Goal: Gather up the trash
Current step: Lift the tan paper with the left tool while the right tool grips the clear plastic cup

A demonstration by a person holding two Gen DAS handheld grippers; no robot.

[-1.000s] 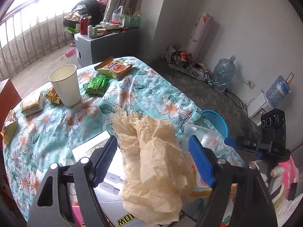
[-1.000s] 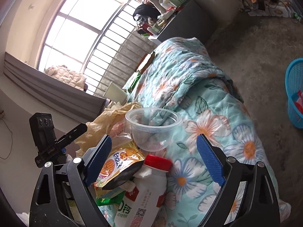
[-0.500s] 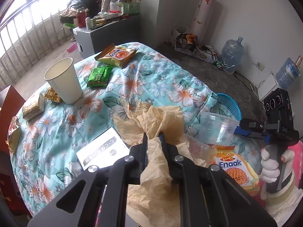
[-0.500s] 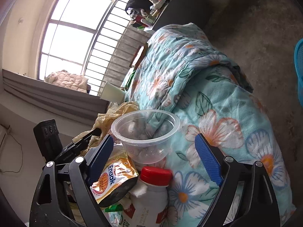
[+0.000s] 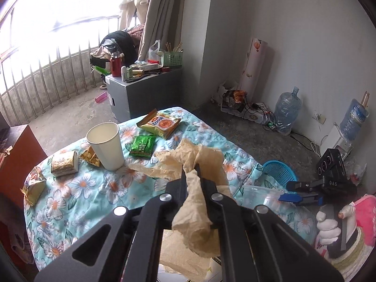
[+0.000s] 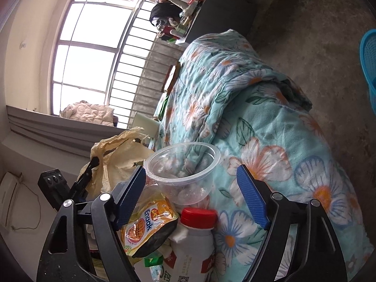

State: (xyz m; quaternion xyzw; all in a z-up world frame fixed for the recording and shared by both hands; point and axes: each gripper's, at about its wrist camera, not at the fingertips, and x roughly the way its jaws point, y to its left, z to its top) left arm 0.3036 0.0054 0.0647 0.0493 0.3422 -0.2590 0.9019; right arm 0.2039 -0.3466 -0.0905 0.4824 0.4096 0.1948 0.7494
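Pinching crumpled paper [image 5: 195,202], the left gripper [image 5: 190,172] is holding it above the floral cloth [image 5: 77,188]. The right gripper [image 6: 191,188] is closing, jaws still wide around a clear cup [image 6: 183,164], not pressing it.

Black gripper [image 6: 191,192] w/ blue pads [image 6: 251,197], white glove [image 5: 329,225].

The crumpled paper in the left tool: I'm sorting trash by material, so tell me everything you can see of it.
The crumpled paper is a thin, tan, heavily wrinkled sheet, like a used wrapper or napkin. The left tool is shut on its middle, so it bunches there; one end fans out over the floral cloth, the other hangs down between the tool's arms. In the right wrist view it rises beside the clear plastic cup. No print or stains are visible.
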